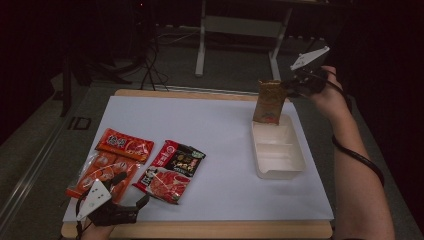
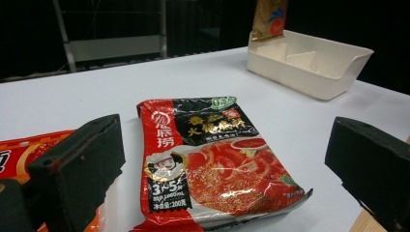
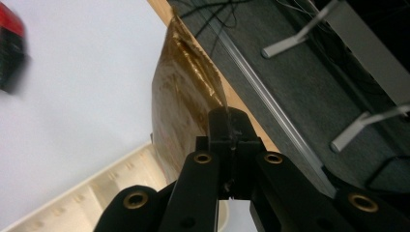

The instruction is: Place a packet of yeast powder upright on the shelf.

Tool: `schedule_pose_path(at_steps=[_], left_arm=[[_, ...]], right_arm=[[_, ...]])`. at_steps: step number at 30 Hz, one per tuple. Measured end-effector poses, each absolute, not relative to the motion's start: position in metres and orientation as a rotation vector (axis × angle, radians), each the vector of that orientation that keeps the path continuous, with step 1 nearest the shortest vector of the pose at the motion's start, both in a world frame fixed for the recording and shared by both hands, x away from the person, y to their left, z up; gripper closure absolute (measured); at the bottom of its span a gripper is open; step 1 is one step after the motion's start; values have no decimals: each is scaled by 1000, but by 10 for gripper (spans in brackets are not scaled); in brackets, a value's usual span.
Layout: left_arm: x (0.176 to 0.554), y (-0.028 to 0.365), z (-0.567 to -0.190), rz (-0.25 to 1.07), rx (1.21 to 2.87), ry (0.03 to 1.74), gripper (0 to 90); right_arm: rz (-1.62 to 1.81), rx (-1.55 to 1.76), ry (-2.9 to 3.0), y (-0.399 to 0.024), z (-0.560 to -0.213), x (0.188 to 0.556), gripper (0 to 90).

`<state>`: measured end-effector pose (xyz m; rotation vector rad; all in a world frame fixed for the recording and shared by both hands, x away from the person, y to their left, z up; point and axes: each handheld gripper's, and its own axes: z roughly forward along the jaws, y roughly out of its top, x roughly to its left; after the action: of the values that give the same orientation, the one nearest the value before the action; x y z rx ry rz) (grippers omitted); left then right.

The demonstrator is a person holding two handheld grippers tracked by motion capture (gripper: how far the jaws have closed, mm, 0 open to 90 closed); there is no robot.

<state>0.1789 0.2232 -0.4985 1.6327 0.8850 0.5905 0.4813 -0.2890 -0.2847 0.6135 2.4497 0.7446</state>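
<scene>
My right gripper (image 1: 294, 90) is shut on the top edge of a gold sauce packet (image 1: 269, 102), which hangs upright over the far end of the white divided tray (image 1: 295, 165). In the right gripper view the jaws pinch the gold packet (image 3: 181, 96) above the tray's rim (image 3: 72, 203). My left gripper (image 1: 132, 189) rests open at the table's near left edge. Its jaws stand on either side of a red and black sauce packet (image 2: 212, 159) without touching it. Two orange-red packets (image 1: 117, 145) lie to the left.
A white sheet (image 1: 210, 120) covers the wooden table (image 1: 200, 230). Beyond the far edge stand a metal table frame (image 1: 202, 45) and cables (image 1: 150, 70) on the grey floor. The tray (image 2: 314, 65) has several compartments.
</scene>
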Motion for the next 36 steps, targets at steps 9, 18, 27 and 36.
schedule_pose_path(at_steps=[9, 18, 27, 36], left_arm=[[179, 224, -499, 587, 1631, 885, 11], [179, 222, -499, 583, 1637, 881, 11], [180, 223, -499, 582, 1639, 883, 11], [179, 223, -499, 581, 1637, 879, 11]], right_arm=[[747, 649, 2451, -292, -306, 489, 900], [690, 660, 2443, -299, -310, 488, 900], [749, 680, 2475, -300, -326, 491, 900], [763, 730, 2515, -302, -349, 492, 900]])
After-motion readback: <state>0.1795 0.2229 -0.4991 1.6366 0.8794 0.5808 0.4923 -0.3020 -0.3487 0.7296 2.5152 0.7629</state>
